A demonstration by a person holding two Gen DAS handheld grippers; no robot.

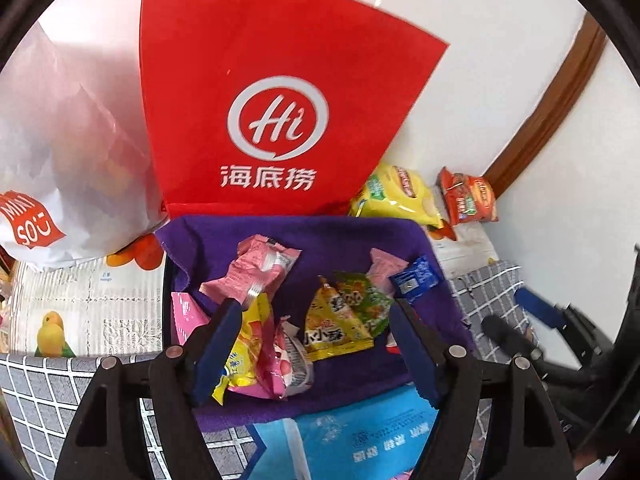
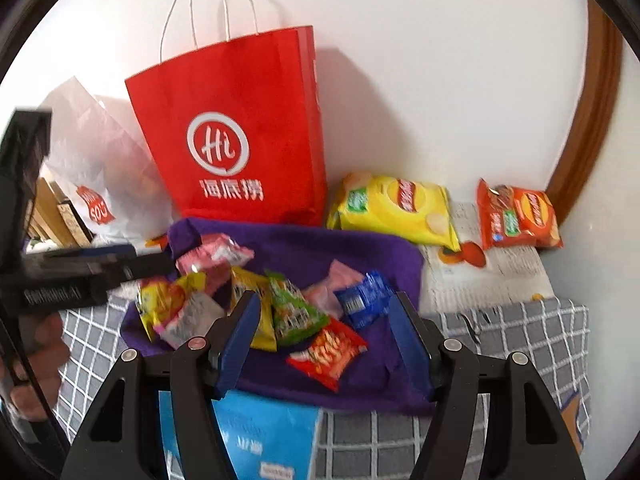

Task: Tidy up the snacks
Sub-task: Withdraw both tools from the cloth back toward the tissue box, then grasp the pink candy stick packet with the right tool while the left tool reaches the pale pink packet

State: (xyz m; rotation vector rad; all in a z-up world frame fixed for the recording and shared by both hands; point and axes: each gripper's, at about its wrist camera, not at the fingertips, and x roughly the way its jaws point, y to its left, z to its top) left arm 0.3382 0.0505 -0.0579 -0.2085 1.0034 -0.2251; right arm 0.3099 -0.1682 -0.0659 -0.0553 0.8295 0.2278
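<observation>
Left wrist view showed the left gripper (image 1: 320, 312) hanging over a purple cloth (image 1: 340, 240) with its jaws spread and nothing between the pads. Small snack packets lay scattered on that cloth: a pink packet (image 1: 256, 272) at about eleven o'clock from the left fingertip, a yellow triangular packet (image 1: 332, 328) between the two fingers, a green packet (image 1: 364, 300) just beside it, and a small blue packet (image 1: 414, 280) at twelve o'clock from the right fingertip. No finger touched any of them that could be made out.

Right wrist view showed the right gripper (image 2: 324, 316) likewise parted and empty above the same pile, with a red snack packet (image 2: 328, 352) lying between its fingers, clear of both.

Behind the cloth, at twelve o'clock, stood a red paper bag (image 2: 240, 128) printed with a white "Hi" ring and "海底捞". At ten o'clock sat a white bag (image 1: 60, 160) with a red "MINISO" tag. At two o'clock lay a yellow crisp bag (image 2: 396, 208) and an orange crisp bag (image 2: 518, 216); their logos were too blurred to read.
</observation>
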